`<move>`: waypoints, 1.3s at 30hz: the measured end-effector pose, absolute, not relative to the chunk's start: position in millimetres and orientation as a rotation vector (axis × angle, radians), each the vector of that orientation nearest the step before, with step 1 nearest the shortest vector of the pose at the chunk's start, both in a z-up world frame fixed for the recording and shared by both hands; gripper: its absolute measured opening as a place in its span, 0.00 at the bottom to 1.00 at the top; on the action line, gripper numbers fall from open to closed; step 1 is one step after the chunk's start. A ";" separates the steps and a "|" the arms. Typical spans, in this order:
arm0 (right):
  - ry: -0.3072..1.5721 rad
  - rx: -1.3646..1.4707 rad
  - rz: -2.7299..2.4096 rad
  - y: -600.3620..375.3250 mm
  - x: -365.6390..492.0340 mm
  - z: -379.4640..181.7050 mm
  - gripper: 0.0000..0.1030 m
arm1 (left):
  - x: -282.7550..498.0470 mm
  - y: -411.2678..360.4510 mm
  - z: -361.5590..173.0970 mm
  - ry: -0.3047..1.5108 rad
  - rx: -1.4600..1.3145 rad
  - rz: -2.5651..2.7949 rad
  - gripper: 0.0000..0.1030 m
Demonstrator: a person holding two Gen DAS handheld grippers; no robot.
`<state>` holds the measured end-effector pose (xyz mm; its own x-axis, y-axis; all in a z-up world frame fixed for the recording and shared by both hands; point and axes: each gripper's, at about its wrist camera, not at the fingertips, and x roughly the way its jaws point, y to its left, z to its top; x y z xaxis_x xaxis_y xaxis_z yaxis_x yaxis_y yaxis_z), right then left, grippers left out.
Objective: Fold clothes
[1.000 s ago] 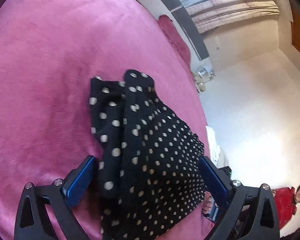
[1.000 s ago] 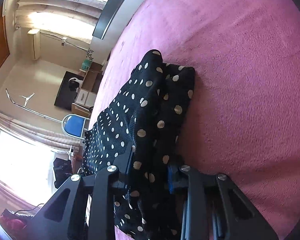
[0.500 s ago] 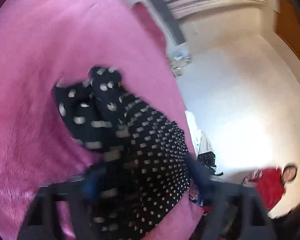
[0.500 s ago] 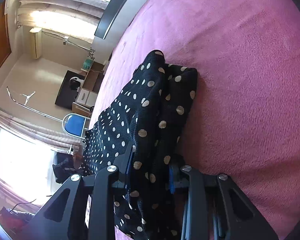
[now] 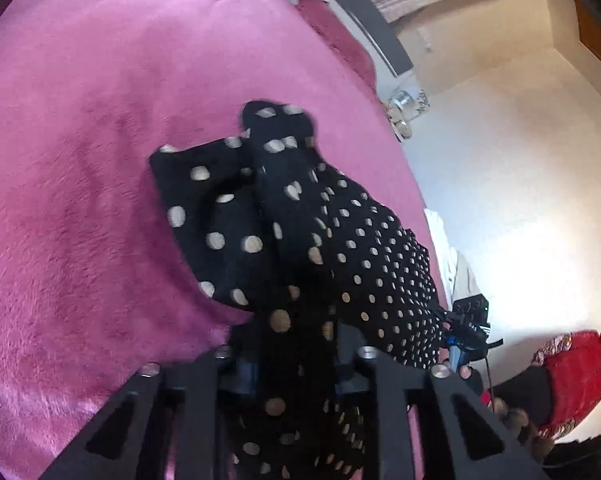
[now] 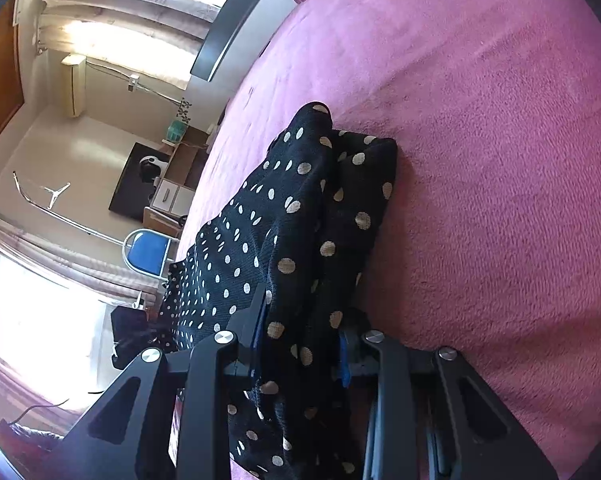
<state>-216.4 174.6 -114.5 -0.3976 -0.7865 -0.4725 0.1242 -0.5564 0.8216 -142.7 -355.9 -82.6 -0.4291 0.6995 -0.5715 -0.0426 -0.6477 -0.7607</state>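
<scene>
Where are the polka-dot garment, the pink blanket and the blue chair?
polka-dot garment (image 5: 340,240), left wrist view, on its small-dotted upper layer.
pink blanket (image 6: 500,160), right wrist view, on bare plush right of the garment.
blue chair (image 6: 148,255), right wrist view, on its blue backrest.

No readable text, labels, brands or nos. in either view. A small black device (image 5: 471,312), right of & beyond the left gripper's tips, carried a few pale marks, too small & blurred to make out. Dots on the garment were pattern only, not print.
</scene>
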 end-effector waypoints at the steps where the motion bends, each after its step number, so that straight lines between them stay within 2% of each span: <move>1: -0.959 1.216 -1.995 175.2 -216.8 -115.0 0.29 | -142.4 -356.4 -83.3 -0.954 -1.305 2.111 0.19; 9: -0.974 1.253 -1.960 176.6 -221.8 -114.6 0.29 | -141.0 -362.4 -90.5 -1.048 -1.321 2.082 0.21; 11: -0.970 1.271 -1.969 176.6 -222.5 -114.6 0.24 | -139.9 -359.2 -94.8 -1.064 -1.324 2.071 0.19; 12: -0.969 1.280 -1.975 176.7 -222.7 -114.8 0.20 | -138.6 -359.7 -94.2 -1.054 -1.328 2.081 0.16; 17: -0.904 1.260 -2.030 168.8 -220.2 -94.4 0.14 | -129.9 -340.1 -73.6 -0.862 -1.367 2.275 0.13; 26: -0.773 1.209 -2.126 153.2 -215.0 -54.0 0.14 | -111.6 -334.7 -50.8 -0.851 -1.333 2.405 0.13; 35: -0.628 1.130 -2.135 121.5 -211.2 5.7 0.14 | -81.6 -342.1 1.6 -0.794 -1.217 2.476 0.13; 39: -0.534 1.089 -2.108 92.1 -211.9 38.9 0.14 | -51.0 -369.7 29.0 -0.814 -1.155 2.520 0.13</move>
<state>-211.9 92.1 38.9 -0.4060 -0.7379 -0.5392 0.3922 -0.6736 0.6265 -51.0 -369.7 29.0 -0.6538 0.4396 -0.6159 0.0039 -0.8120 -0.5837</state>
